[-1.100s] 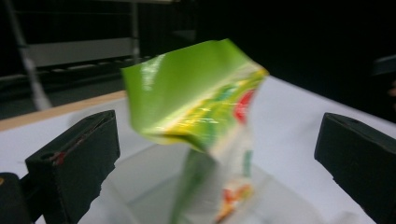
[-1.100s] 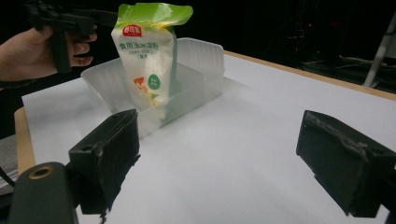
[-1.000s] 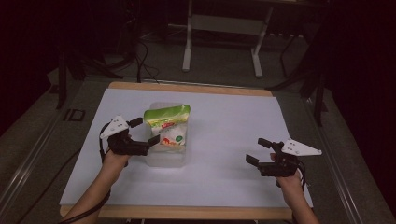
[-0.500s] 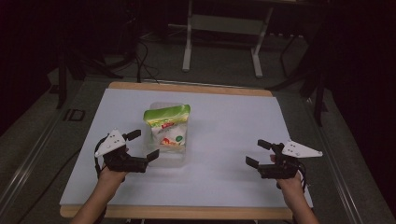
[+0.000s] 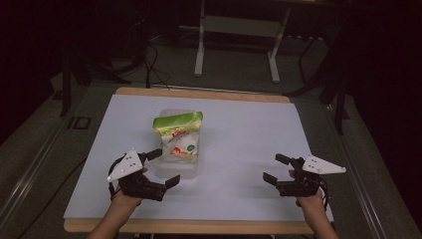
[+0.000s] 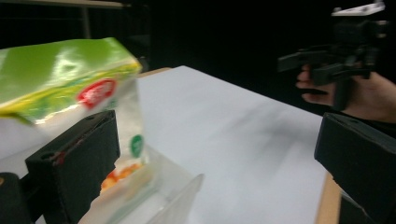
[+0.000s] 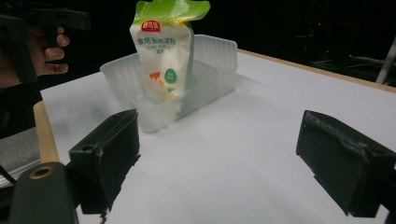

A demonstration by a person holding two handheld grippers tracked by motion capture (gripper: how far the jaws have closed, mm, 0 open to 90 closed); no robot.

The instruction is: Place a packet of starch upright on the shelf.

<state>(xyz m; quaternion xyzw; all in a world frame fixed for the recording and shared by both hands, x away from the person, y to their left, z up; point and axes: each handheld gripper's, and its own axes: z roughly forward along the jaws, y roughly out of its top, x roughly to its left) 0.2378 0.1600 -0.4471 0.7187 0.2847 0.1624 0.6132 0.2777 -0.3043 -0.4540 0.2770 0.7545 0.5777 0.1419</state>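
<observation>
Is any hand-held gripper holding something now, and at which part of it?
Nothing is held. The left hand-held gripper is open beside the clear container, and the right hand-held gripper is open over the table.

A wooden bench [image 5: 199, 93] with a pale wood edge is carrying a large white sheet [image 5: 249, 144] that is covering nearly all of its top, leaving a strip of wood showing along the far edge and the near edge. Sitting directly on the sheet, left of centre, is a clear rectangular plastic tub [image 5: 175, 169] with ribbed walls. Inside the tub a white pouch with a green top and a red label [image 5: 180, 134] is standing upright, leaning a little. The remainder of the sheet is lying flat and smooth.
</observation>
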